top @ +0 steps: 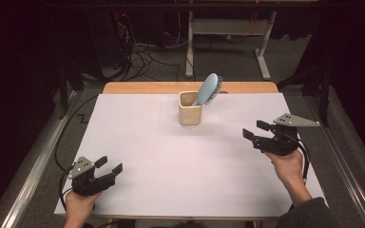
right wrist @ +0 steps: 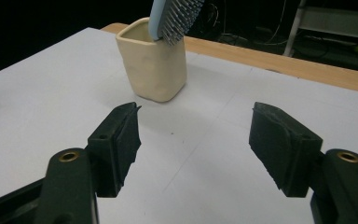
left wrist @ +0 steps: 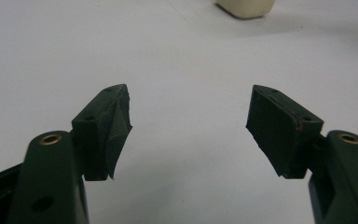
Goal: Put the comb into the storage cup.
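Left gripper: near the desk's front left corner, held low over the white surface; jaws spread apart with nothing between them, as the left gripper view confirms.
Cup: one cream, squarish holder, upright near the middle of the desk's far edge. It looks stiff and probably ceramic, so breakable and likely to tip if the brush is pulled sideways.
Hairbrush: one, pale blue back with dark bristles, standing handle-down in the cup and leaning to the right. Probably light, rigid plastic with a smooth back that could slip; the exposed head is the only part free to pinch, across its edges.
Right gripper: near the desk's right edge, pointing toward the cup; jaws parted and empty.
Count: two grippers, one cup, one hairbrush.
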A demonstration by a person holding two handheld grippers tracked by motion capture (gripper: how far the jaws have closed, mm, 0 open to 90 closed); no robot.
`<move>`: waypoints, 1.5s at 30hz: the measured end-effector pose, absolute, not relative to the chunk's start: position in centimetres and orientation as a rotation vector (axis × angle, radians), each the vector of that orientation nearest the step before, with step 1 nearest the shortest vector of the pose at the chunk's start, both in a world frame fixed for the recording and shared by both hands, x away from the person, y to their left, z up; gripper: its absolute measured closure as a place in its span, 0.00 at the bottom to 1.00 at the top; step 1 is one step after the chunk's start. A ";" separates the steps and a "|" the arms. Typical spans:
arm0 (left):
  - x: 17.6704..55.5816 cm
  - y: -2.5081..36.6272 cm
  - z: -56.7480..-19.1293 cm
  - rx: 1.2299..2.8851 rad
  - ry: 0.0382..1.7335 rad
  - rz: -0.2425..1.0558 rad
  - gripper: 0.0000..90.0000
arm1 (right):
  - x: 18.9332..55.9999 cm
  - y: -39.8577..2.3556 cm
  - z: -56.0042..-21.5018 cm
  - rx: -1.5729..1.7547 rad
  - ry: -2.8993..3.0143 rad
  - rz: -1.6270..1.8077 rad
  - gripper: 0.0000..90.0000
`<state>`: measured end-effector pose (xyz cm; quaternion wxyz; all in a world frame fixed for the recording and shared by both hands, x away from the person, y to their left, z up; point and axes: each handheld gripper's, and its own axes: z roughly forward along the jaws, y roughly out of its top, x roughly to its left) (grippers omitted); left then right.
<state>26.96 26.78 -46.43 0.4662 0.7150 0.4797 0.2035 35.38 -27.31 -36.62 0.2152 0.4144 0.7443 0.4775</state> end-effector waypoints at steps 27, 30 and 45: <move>27.0 26.8 -46.4 1.750 1.177 0.505 0.35 | 33.4 -28.9 -37.8 1.172 2.051 1.357 0.37; 27.0 26.8 -46.4 1.753 1.176 0.506 0.35 | 33.2 -29.1 -38.0 1.169 2.048 1.363 0.37; 27.0 26.8 -46.4 1.753 1.177 0.502 0.35 | 32.2 -29.9 -38.8 1.183 2.016 1.383 0.35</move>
